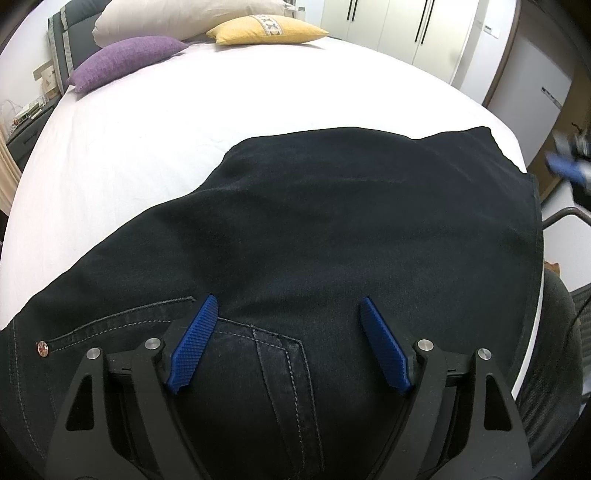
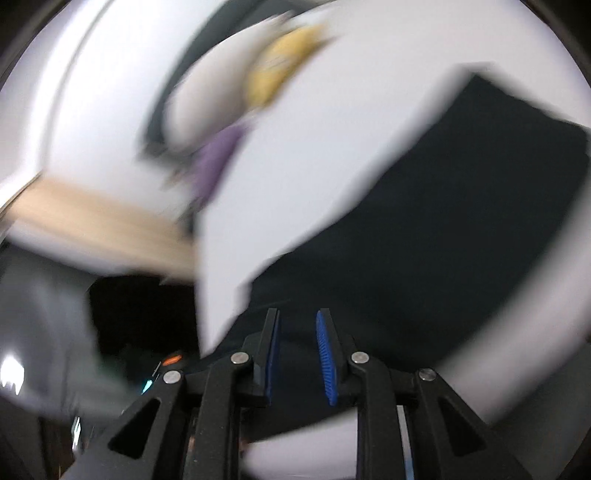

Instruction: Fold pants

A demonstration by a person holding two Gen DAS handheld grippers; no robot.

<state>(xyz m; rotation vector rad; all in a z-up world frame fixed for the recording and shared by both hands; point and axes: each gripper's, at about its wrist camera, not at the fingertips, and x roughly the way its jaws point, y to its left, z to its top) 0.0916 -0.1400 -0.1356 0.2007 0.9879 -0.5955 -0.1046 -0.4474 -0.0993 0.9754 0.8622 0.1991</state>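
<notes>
Dark navy jeans point(image 1: 332, 221) lie folded on a white bed point(image 1: 147, 129), pocket and rivet near the front left. My left gripper point(image 1: 288, 306) is open, its blue pads point(image 1: 194, 343) spread wide just over the waist area, holding nothing. The right gripper shows as a blurred blue shape at the far right of the left wrist view point(image 1: 567, 166), off the bed. The right wrist view is motion-blurred: the right gripper point(image 2: 297, 321) has its fingers slightly apart with nothing between them, and the jeans point(image 2: 443, 221) lie ahead on the bed.
A purple pillow point(image 1: 125, 61), a beige pillow point(image 1: 184, 16) and a yellow pillow point(image 1: 266, 29) lie at the bed's head. White wardrobes point(image 1: 406, 26) stand behind. A chair point(image 1: 561, 325) is at the right bed edge. A nightstand point(image 1: 26, 118) is at left.
</notes>
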